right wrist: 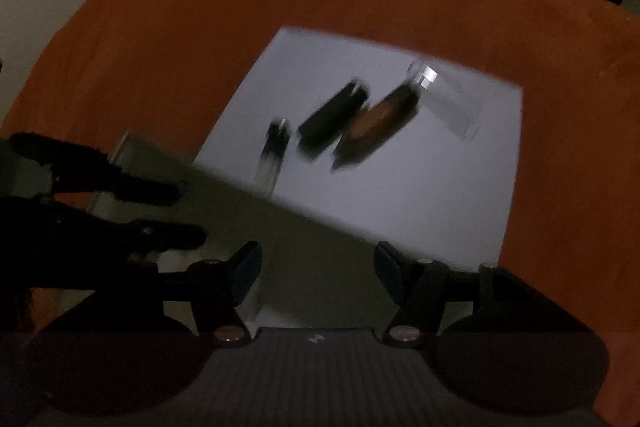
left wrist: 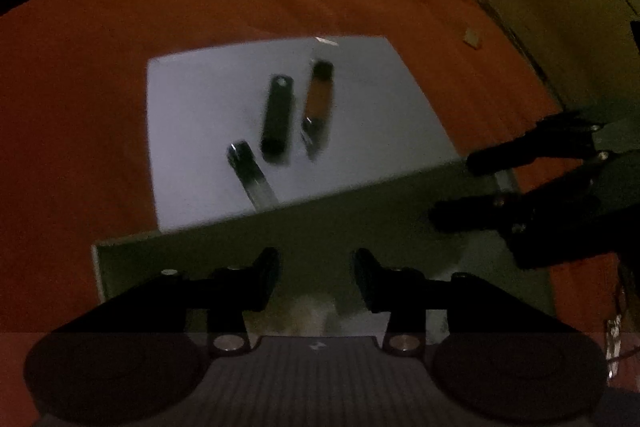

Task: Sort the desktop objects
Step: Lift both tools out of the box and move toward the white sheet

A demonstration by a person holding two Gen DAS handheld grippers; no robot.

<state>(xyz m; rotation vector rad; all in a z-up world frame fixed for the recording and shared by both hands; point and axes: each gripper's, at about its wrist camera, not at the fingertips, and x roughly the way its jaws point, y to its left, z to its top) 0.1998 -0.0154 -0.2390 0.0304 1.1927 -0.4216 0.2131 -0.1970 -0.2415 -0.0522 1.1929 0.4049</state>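
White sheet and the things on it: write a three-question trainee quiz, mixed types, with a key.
1. True or false: the left tongs hold one of the small items.
2. What colour is the cloth under the white sheet?
3. Which item lies nearest the shadow's edge? A) black stick B) brown-bodied stick C) clear-ended stick

Key: 1 false, both tongs empty, including the right tongs; 2 orange; 3 C.
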